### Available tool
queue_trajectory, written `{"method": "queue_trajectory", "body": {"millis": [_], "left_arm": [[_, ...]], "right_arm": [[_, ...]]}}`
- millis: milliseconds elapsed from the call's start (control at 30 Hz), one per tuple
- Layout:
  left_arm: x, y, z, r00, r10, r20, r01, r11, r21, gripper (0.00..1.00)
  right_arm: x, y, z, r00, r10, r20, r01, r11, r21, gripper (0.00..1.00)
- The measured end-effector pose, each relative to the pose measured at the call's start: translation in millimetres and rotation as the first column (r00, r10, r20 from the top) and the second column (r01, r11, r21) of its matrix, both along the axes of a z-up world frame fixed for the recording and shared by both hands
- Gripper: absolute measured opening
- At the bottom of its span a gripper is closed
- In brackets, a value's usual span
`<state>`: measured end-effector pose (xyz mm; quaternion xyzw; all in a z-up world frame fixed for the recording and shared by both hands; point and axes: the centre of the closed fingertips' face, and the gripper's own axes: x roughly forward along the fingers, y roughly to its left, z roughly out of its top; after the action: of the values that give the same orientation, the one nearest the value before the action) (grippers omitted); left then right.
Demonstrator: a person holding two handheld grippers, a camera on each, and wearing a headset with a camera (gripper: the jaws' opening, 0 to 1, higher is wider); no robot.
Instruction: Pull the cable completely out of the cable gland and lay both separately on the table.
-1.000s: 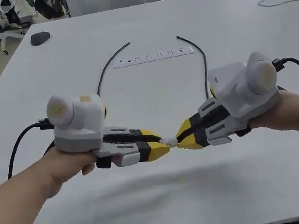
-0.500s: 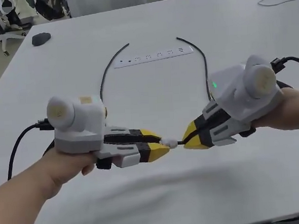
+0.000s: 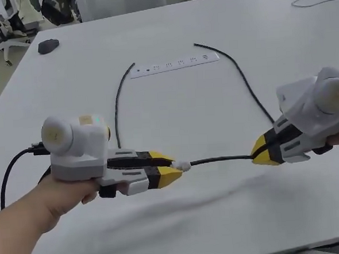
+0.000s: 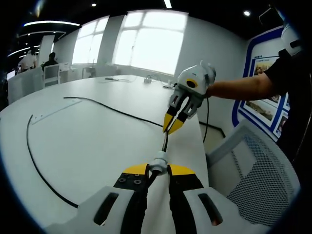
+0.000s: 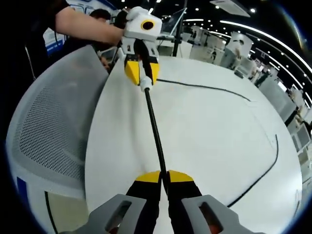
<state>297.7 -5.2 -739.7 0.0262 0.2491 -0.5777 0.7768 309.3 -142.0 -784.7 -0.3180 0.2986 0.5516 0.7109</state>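
Observation:
My left gripper (image 3: 177, 170) is shut on a small white cable gland (image 3: 182, 165) above the table's near side. A black cable (image 3: 223, 159) runs taut from the gland to my right gripper (image 3: 255, 155), which is shut on it well to the right. Past the right gripper the cable lies on the table toward the far side. Another stretch lies to the left and passes behind the left gripper. In the left gripper view the gland (image 4: 159, 161) sits between the yellow tips. In the right gripper view the cable (image 5: 153, 126) leads straight to the gland (image 5: 145, 87).
A white power strip (image 3: 174, 63) lies at the far middle of the white table (image 3: 174, 109), between the cable's two loose ends. A dark mouse (image 3: 48, 46) sits at the far left. A mesh chair (image 4: 258, 165) stands by the near edge.
My right gripper has moved right, away from the left one, and a long stretch of cable now spans the gap. The cable's far-left end has slid along the table.

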Motion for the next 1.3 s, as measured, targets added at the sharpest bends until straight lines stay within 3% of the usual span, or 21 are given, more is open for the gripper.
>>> {"method": "queue_trajectory", "body": {"millis": [133, 233, 467, 533, 633, 700, 767, 833, 867, 900, 967, 1000, 1067, 1167, 1300], "left_arm": [[-0.4, 5.2, -1.0, 1.000, 0.016, -0.007, -0.016, 1.000, -0.002, 0.15], [-0.2, 5.7, -1.2, 1.000, 0.022, -0.007, -0.022, 1.000, -0.001, 0.15], [1.5, 4.7, 1.1, 1.000, 0.027, -0.001, -0.027, 1.000, -0.004, 0.15], [1.4, 3.7, 1.1, 1.000, 0.024, 0.001, -0.024, 1.000, -0.002, 0.15], [2.6, 4.2, 0.7, 1.000, 0.026, 0.001, -0.026, 1.000, 0.002, 0.15], [3.0, 5.0, 0.0, 1.000, 0.025, 0.000, -0.025, 1.000, 0.006, 0.15], [3.7, 5.7, -0.7, 1.000, 0.025, 0.003, -0.025, 1.000, 0.012, 0.15], [3.8, 5.2, -0.4, 1.000, 0.023, 0.003, -0.023, 1.000, 0.009, 0.15], [3.8, 4.8, -0.4, 1.000, 0.021, 0.004, -0.021, 1.000, 0.011, 0.15], [3.7, 3.9, -0.1, 1.000, 0.018, 0.004, -0.018, 1.000, 0.012, 0.15], [3.4, 0.1, 2.5, 1.000, 0.005, 0.010, -0.006, 1.000, 0.007, 0.15], [4.1, -1.8, 3.7, 1.000, 0.001, 0.013, -0.001, 1.000, 0.006, 0.15], [5.6, -4.7, 4.9, 1.000, -0.005, 0.018, 0.005, 1.000, 0.006, 0.15], [6.1, -8.9, 7.6, 1.000, -0.014, 0.024, 0.014, 1.000, 0.001, 0.15], [4.8, -14.2, 10.0, 0.999, -0.032, 0.030, 0.033, 0.999, -0.004, 0.15]], "right_arm": [[7.5, -26.3, -7.7, 0.995, -0.096, -0.004, 0.096, 0.994, -0.043, 0.00], [12.2, -39.1, -13.4, 0.992, -0.129, 0.009, 0.129, 0.988, -0.079, 0.00], [12.1, -43.2, -13.6, 0.990, -0.143, 0.015, 0.144, 0.987, -0.074, 0.00], [17.6, -44.5, -12.0, 0.984, -0.177, 0.034, 0.179, 0.981, -0.080, 0.01], [21.3, -43.3, -7.2, 0.979, -0.202, 0.033, 0.204, 0.976, -0.080, 0.09], [19.8, -36.2, -2.0, 0.977, -0.214, 0.006, 0.214, 0.975, -0.056, 0.17], [15.0, -21.9, 6.7, 0.985, -0.173, -0.006, 0.173, 0.985, -0.025, 0.18], [7.3, 4.4, 21.6, 0.991, -0.127, -0.037, 0.129, 0.990, 0.063, 0.18], [-2.7, 29.0, 37.0, 0.994, -0.078, -0.073, 0.090, 0.982, 0.168, 0.20], [-8.1, 43.1, 46.4, 0.996, -0.041, -0.079, 0.058, 0.975, 0.216, 0.23], [-11.7, 59.4, 54.9, 0.999, -0.003, -0.054, 0.015, 0.976, 0.217, 0.20], [-12.5, 70.5, 60.7, 0.999, 0.029, -0.019, -0.025, 0.976, 0.218, 0.15], [-14.3, 87.6, 68.4, 0.998, 0.064, 0.000, -0.062, 0.969, 0.238, 0.08], [-11.6, 101.1, 66.7, 0.997, 0.078, -0.013, -0.073, 0.971, 0.230, 0.08], [-11.9, 109.0, 53.5, 0.993, 0.100, -0.059, -0.087, 0.977, 0.196, 0.07]]}}
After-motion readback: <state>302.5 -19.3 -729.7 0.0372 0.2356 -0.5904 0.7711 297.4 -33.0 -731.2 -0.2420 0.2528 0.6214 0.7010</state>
